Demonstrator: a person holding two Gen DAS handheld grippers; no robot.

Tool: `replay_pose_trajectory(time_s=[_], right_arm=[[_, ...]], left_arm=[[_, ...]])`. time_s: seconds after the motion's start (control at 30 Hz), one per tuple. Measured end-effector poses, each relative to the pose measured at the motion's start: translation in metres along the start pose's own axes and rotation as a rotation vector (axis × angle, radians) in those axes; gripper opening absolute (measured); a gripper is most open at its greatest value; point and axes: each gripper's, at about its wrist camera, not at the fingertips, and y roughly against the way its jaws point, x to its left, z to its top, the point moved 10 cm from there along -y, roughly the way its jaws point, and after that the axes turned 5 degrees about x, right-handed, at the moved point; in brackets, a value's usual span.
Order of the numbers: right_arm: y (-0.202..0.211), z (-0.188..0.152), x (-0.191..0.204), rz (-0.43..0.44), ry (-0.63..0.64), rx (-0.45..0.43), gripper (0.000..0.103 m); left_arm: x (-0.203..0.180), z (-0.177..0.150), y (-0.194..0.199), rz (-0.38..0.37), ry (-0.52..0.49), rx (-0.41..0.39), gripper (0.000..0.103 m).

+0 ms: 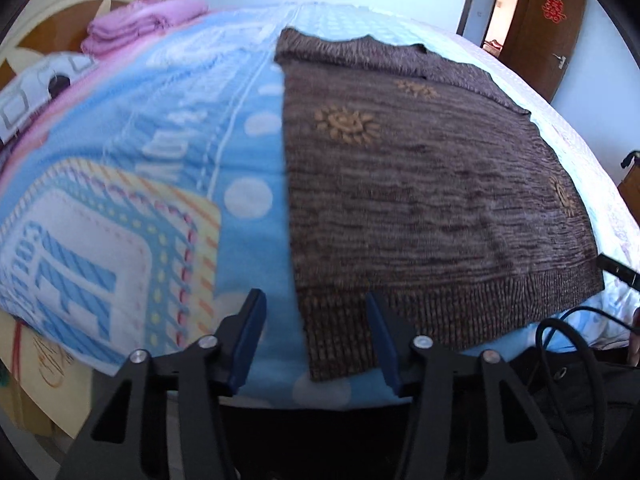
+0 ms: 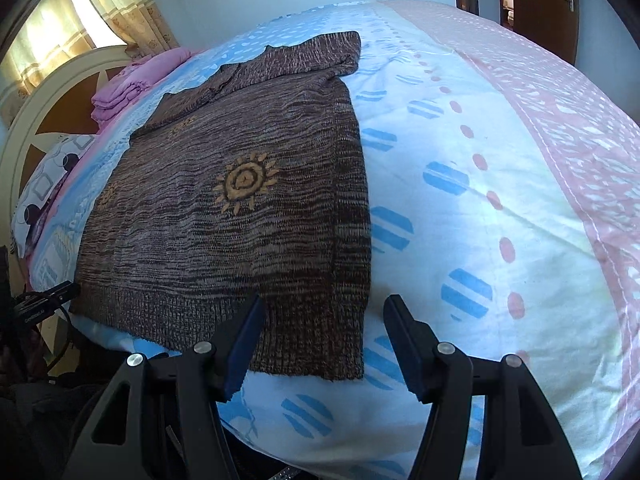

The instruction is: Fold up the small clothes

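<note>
A brown knit sweater [image 1: 420,184] with yellow sun motifs lies flat on the bed, its ribbed hem towards me. My left gripper [image 1: 314,306] hovers over the hem's left corner with its jaws apart. One blue pad [image 1: 250,336] is over the blue blanket and the other pad [image 1: 382,340] is over the ribbing, neither pressing on the cloth. In the right wrist view the sweater [image 2: 240,208] fills the left half. My right gripper [image 2: 325,310] stands open over the hem's right corner, with the folded sleeve edge between its fingers.
The bed carries a blue patterned blanket [image 1: 160,160] on the left and a white, blue and pink sheet [image 2: 500,160] on the right. Folded pink cloths [image 1: 136,24] and a patterned pillow [image 2: 52,176] lie by the headboard [image 2: 24,120]. A black cable [image 1: 568,344] hangs below the bed edge. A brown door [image 1: 556,20] stands beyond.
</note>
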Motion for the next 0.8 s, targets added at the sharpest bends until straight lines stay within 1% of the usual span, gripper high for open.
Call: replay_pose_trajectory(time_s=[0.13,0.17,0.2,0.23,0.27,0.3,0.33,0.47,0.57,0.6,0.67,0.73,0.77,0.8], right_arm=[[0.001,-0.004,0.001,0.003,0.016,-0.012,0.065],[0.001,-0.005,0.001,0.007,0.013,-0.013,0.065],[0.001,-0.005,0.0,0.01,0.01,-0.012,0.065],[0.002,-0.006,0.0,0.013,0.009,-0.007,0.065],[0.002,-0.006,0.0,0.016,0.009,0.0,0.065],[0.003,-0.008,0.001,0.021,0.008,0.008,0.065],[0.004,-0.009,0.001,0.033,0.005,0.013,0.065],[0.006,-0.016,0.001,0.052,0.0,0.023,0.065],[0.006,-0.018,0.001,0.054,0.006,0.02,0.065],[0.005,-0.018,0.002,0.055,0.01,0.018,0.063],[0.004,-0.018,0.002,0.051,0.017,0.011,0.054],[0.005,-0.018,0.001,0.054,0.018,0.005,0.041],[0.004,-0.018,0.0,0.059,0.016,0.006,0.039],[0.003,-0.018,0.0,0.064,0.015,0.009,0.033]], left_arm=[[-0.003,-0.006,-0.005,-0.021,0.011,0.014,0.052],[-0.003,-0.006,-0.005,-0.021,0.013,0.014,0.049],[-0.005,-0.007,-0.005,-0.02,0.007,0.012,0.037],[-0.008,-0.007,-0.004,-0.035,-0.003,0.01,0.025],[-0.014,-0.008,-0.003,-0.075,-0.018,0.012,0.009],[-0.02,-0.009,-0.001,-0.087,-0.036,0.009,0.008],[-0.02,-0.009,0.001,-0.067,-0.05,-0.004,0.008],[-0.014,-0.008,0.006,-0.07,-0.025,-0.01,0.008],[-0.009,-0.004,0.015,-0.076,-0.023,-0.038,0.008],[-0.009,-0.001,0.018,-0.075,-0.026,-0.051,0.008],[-0.01,0.005,0.023,-0.085,-0.027,-0.073,0.008],[-0.007,0.012,0.027,-0.095,-0.02,-0.092,0.008],[-0.006,0.014,0.03,-0.106,-0.014,-0.103,0.008],[-0.006,0.016,0.03,-0.114,-0.013,-0.11,0.008]])
